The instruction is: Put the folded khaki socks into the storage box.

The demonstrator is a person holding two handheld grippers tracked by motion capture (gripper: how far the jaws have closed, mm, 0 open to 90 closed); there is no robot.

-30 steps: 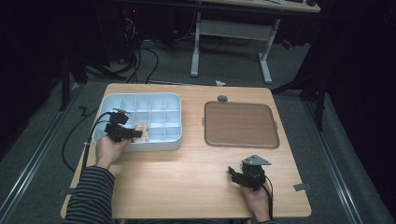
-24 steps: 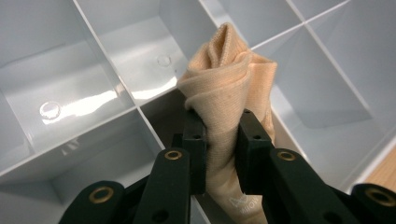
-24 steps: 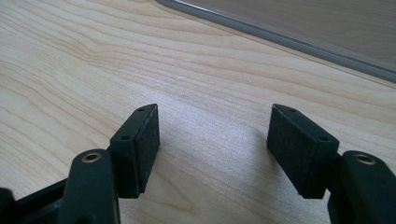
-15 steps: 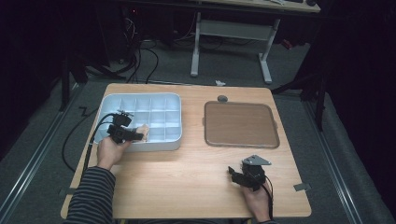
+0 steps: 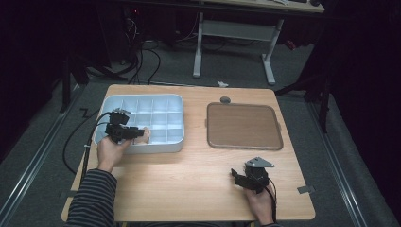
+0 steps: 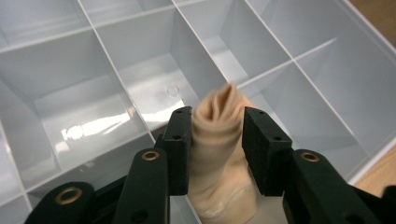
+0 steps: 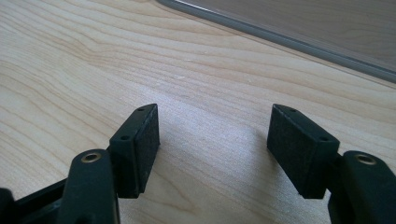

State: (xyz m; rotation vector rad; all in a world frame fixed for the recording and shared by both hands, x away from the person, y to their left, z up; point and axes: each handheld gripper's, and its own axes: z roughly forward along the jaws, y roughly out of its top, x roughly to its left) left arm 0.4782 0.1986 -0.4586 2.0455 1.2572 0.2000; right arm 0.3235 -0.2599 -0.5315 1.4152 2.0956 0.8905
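Left claw (image 6: 217, 140) grips a soft beige wrinkled object (image 6: 219, 154), identity unclear, lower end cut off, above the pale-blue compartmented plastic tray (image 6: 116, 70). Right claw (image 7: 215, 149) gapes wide over the light wooden worktop (image 7: 93, 60).

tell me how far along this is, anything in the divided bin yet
Done: nothing that shows; the compartments visible in the divided bin look empty. In hand: the left gripper is shut on a beige soft piece, held over the bin's near compartments. Left: releasing it into one. The right gripper rests open over the table, beside the brown tray.
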